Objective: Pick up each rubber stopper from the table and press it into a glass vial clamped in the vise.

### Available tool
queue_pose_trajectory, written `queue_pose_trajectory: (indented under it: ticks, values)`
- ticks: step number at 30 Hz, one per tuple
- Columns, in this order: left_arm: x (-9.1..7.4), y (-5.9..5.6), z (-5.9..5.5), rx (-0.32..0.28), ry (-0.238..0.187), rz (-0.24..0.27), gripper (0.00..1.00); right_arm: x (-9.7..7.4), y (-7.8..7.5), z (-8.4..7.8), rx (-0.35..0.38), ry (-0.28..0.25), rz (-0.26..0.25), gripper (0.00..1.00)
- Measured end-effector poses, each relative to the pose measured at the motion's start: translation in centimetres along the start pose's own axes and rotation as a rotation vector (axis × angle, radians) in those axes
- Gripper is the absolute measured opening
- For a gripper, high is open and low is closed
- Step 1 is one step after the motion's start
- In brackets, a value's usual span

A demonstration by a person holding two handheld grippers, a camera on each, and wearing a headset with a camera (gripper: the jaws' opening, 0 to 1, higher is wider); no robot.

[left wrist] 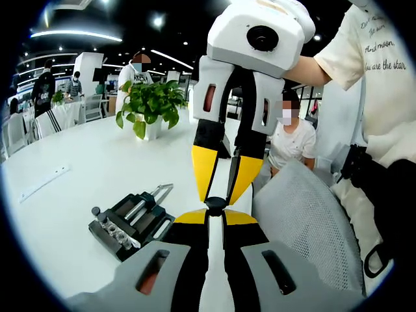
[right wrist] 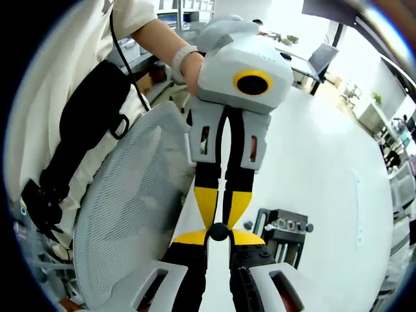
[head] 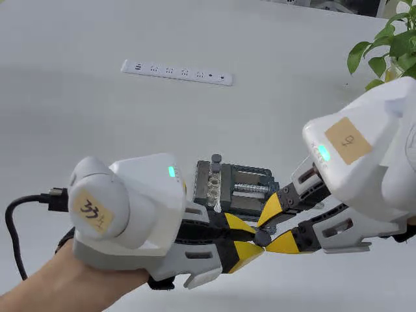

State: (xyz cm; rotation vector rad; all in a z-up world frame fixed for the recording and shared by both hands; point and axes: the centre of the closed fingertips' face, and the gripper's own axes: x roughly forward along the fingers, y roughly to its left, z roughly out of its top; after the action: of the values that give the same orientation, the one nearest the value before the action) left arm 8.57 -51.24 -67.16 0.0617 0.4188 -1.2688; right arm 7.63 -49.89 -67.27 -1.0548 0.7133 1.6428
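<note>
A small dark rubber stopper (head: 262, 238) (left wrist: 214, 205) (right wrist: 219, 231) hangs in the air in front of the vise, pinched where the two grippers meet tip to tip. My left gripper (head: 255, 238) (left wrist: 215, 214) comes in from the left and my right gripper (head: 268, 235) (right wrist: 219, 235) from the right. Both pairs of yellow tips close on the stopper. Just behind them the dark vise (head: 250, 192) (left wrist: 133, 224) (right wrist: 281, 242) clamps a row of clear glass vials (head: 213, 188) (left wrist: 110, 229) (right wrist: 286, 225).
A white power strip (head: 177, 71) lies far back on the white table (head: 97, 117). A potted plant (head: 390, 45) (left wrist: 149, 107) stands at the back right. A black cable (head: 13, 224) trails from the left gripper. A grey mesh chair (left wrist: 305, 214) (right wrist: 130, 195) sits beside the table, with people nearby.
</note>
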Motion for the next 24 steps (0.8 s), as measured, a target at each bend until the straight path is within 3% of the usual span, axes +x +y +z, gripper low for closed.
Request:
queue_pose_trajectory:
  ticks: [11,24]
  values:
    - [0.28,-0.64,-0.35,0.02,0.021,-0.02,0.04,0.17,0.55,-0.42,0.013,0.017,0.041,0.06]
    - [0.32,-0.01,-0.52,0.015,0.009,0.004,0.04,0.48,0.01,-0.61,0.028,0.019,0.037,0.06]
